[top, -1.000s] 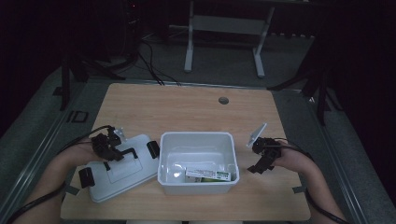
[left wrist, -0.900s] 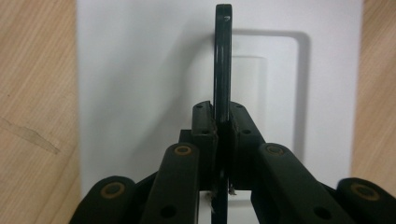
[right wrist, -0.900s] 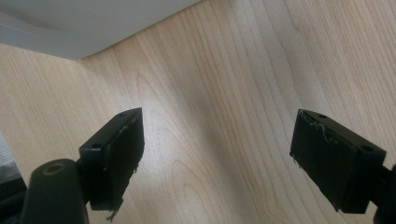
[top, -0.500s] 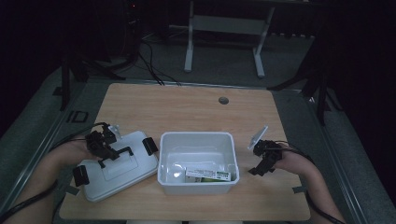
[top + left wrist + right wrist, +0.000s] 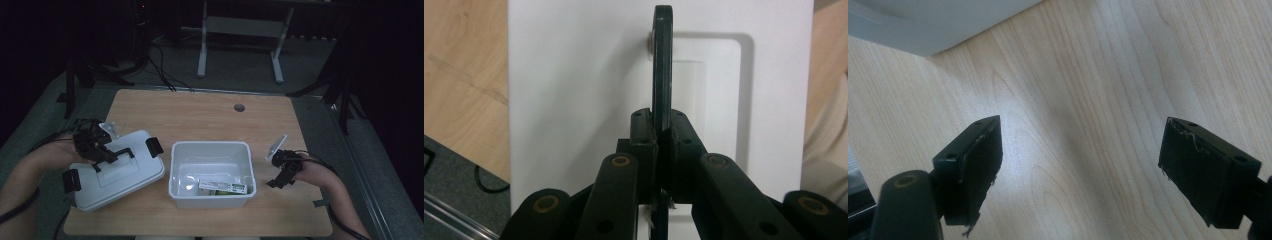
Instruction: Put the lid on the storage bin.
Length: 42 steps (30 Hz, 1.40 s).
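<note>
Left gripper [image 5: 102,152], at the left of the table [image 5: 200,107] in the high view: jaws brought together on the black handle [image 5: 662,70] of the white lid [image 5: 116,172]. In the left gripper view the thin handle runs straight up between the two pads [image 5: 642,131], which press on it from both sides, and the flat white lid lies behind it. The lid sits at the near left of the table, tilted, its left end hanging past the table edge; black clips [image 5: 154,146] show at its far right end and at its near left end.

White bin [image 5: 212,150], near centre of the table, just right of the lid: open at the top, standing upright, with a flat green-and-white box [image 5: 222,187] lying against its near wall.

Right gripper [image 5: 280,175], near right of the table, just right of the bin and apart from it: jaws spread wide with nothing between them. In the right gripper view the two black pads [image 5: 975,165] stand well apart over bare wood, with a corner of the bin [image 5: 938,25] at the upper left.

A round hole [image 5: 239,107] marks the far side of the table, right of centre
</note>
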Tool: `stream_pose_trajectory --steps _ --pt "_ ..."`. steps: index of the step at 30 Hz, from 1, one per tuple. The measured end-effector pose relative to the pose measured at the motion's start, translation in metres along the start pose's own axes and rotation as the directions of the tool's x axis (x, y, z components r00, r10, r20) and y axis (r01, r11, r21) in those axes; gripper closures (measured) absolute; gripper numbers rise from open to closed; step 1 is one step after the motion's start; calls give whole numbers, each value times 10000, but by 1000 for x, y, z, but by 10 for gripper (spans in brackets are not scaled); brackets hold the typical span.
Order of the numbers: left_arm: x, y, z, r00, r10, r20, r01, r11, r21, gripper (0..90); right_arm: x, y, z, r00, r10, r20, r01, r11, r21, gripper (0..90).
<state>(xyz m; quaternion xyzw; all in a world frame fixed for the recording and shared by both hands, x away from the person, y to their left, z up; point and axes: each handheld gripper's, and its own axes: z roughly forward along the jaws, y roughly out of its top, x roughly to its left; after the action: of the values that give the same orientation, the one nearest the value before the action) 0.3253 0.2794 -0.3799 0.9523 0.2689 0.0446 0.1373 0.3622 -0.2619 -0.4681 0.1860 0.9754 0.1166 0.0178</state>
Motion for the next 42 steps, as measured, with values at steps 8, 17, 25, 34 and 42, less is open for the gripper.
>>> stream_pose_trajectory --steps 8,17,25,34,42 --pt "-7 16 -23 9989 369 -303 -374 9992 -146 842 2 3 1 9999 -49 -88 49 10000 73 171" --pt "-19 43 -35 9957 896 -228 -906 9948 -456 842 2 3 2 9998 -22 -188 23 10000 62 171" --pt "-31 74 -30 9895 1448 27 -1445 9885 -457 841 4 3 3 9998 -89 -183 91 9999 95 171" --pt "-47 105 -22 9758 2158 356 -2128 9743 -732 841 5 -1 4 9998 -58 -198 61 9998 176 171" --pt "-61 134 -15 9626 2670 459 -2632 9618 -750 842 4 -4 8 9996 13 -296 -7 9998 207 171"
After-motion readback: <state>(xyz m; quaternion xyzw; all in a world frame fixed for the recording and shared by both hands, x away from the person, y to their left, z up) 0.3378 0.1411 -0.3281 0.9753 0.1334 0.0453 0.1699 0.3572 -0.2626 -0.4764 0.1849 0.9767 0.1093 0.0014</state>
